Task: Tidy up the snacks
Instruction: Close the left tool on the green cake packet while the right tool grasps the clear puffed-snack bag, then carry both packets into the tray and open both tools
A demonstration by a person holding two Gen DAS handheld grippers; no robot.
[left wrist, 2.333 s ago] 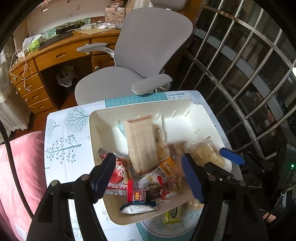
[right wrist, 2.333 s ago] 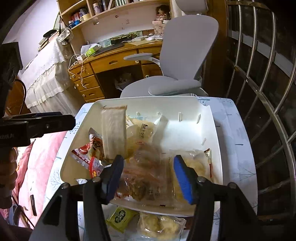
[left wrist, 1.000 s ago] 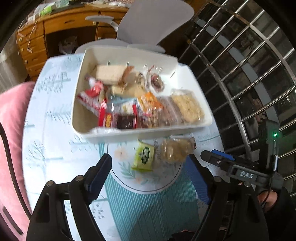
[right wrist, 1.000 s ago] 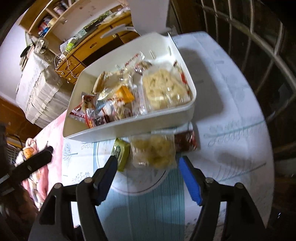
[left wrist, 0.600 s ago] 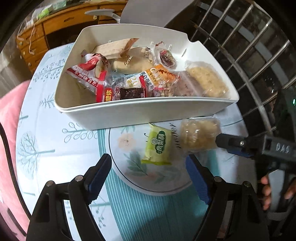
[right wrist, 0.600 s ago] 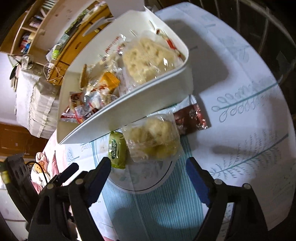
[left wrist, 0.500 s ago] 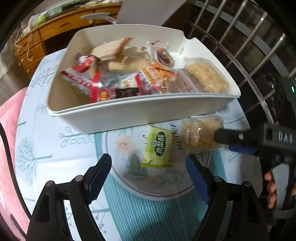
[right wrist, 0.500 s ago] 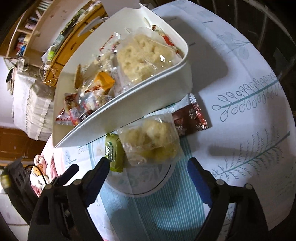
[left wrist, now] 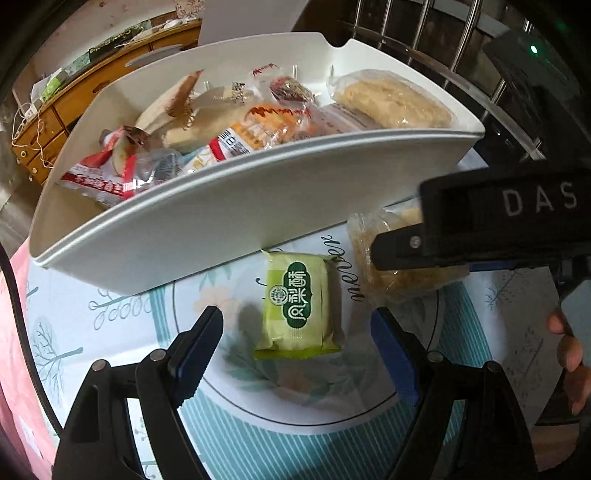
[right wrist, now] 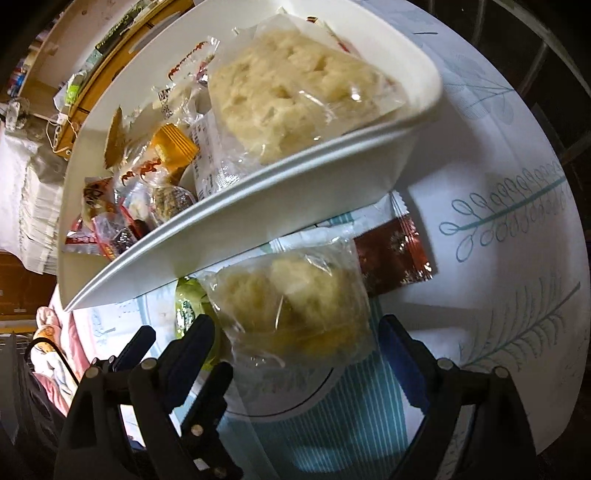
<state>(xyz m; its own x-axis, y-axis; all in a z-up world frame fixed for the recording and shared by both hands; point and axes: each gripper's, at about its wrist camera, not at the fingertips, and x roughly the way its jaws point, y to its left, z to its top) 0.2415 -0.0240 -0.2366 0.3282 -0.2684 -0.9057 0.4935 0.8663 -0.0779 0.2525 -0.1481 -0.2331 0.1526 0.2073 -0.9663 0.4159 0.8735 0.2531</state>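
Observation:
A white bin [left wrist: 229, 206] full of wrapped snacks sits on the patterned tablecloth; it also shows in the right wrist view [right wrist: 295, 192]. In front of it lie a green pastry packet [left wrist: 297, 306], a clear bag of pale puffs [right wrist: 295, 299] and a dark red sachet [right wrist: 395, 254]. My left gripper [left wrist: 295, 354] is open, its fingers either side of the green packet and just short of it. My right gripper [right wrist: 295, 354] is open, straddling the near end of the puff bag. The right gripper's body [left wrist: 498, 221] covers part of the puff bag [left wrist: 388, 273] in the left wrist view.
The tablecloth has a printed round plate motif [left wrist: 332, 398] under the loose snacks. A metal window grille [left wrist: 424, 33] stands behind the table on the right. A wooden desk [left wrist: 92, 85] is at the far left. Pink bedding [right wrist: 55, 354] lies beside the table.
Both grippers have dropped from above the bin to table level in front of it. The left has closed in on the green packet, the right on the puff bag. Both stayed open.

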